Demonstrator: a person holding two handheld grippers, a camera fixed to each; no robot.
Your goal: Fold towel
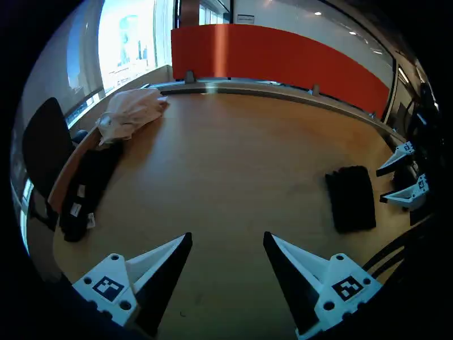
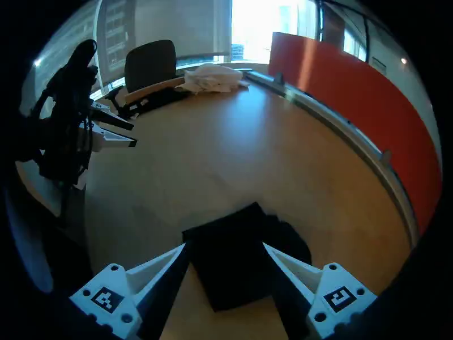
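Right gripper view puts the small black cloth towel (image 2: 232, 272) at six o'clock, below my spread right gripper (image 2: 225, 245); left gripper (image 1: 227, 234) is spread too, empty. I'm approaching; next, pinch an edge.

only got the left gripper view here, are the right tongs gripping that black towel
Observer: No. The right tongs are open, and the towel lies just ahead between the fingers. Nothing is pinched.
Operator: towel looks flat from here, is it
Observer: Not quite. Its side toward the partition bunches into a lump.
Operator: how do my tongs look from there
Observer: The left tongs are open, near the table edge, far from the towel.
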